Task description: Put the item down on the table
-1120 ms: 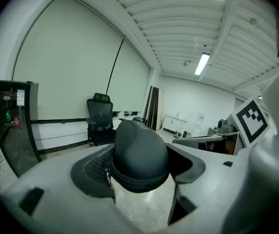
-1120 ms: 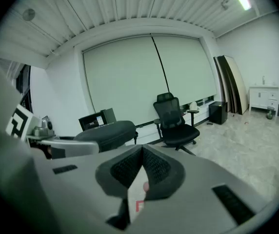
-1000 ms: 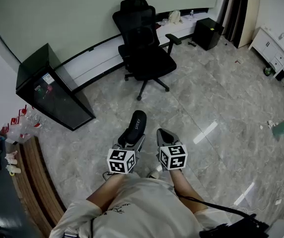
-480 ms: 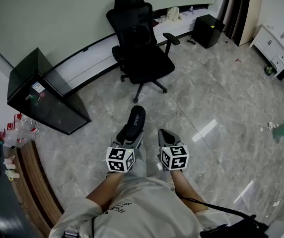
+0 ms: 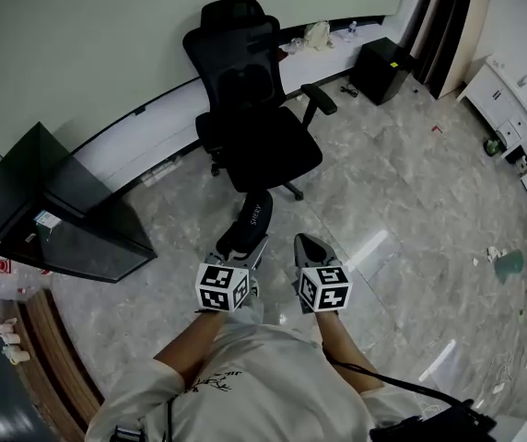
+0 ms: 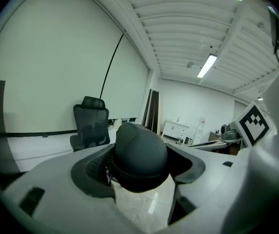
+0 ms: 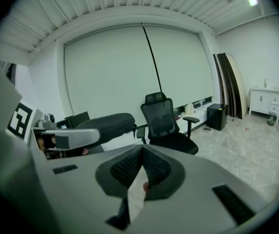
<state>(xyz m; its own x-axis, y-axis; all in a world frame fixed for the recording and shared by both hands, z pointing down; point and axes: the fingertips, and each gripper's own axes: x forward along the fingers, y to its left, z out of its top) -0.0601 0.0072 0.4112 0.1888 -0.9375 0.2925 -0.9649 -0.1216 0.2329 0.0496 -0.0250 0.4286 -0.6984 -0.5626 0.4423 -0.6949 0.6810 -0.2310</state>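
Observation:
A black slipper (image 5: 251,223) sticks out forward from my left gripper (image 5: 243,252), which is shut on its rear part, above the floor. In the left gripper view the slipper's rounded end (image 6: 139,155) fills the space between the jaws. My right gripper (image 5: 303,245) is level with it a little to the right, shut with nothing between its pads. In the right gripper view its jaws (image 7: 142,168) meet, and the slipper (image 7: 105,123) shows at the left with the left gripper's finger (image 7: 66,138) under it.
A black office chair (image 5: 250,109) stands just ahead on the marble floor (image 5: 402,182). A black cabinet (image 5: 52,210) is to the left and a black box (image 5: 379,67) is at the far wall. A white cabinet (image 5: 508,95) is at the right, and a wooden table edge (image 5: 56,362) at the lower left.
The chair and the cabinet have slid left and lower in the head view. Both grippers keep the same pose, the left still shut on the slipper.

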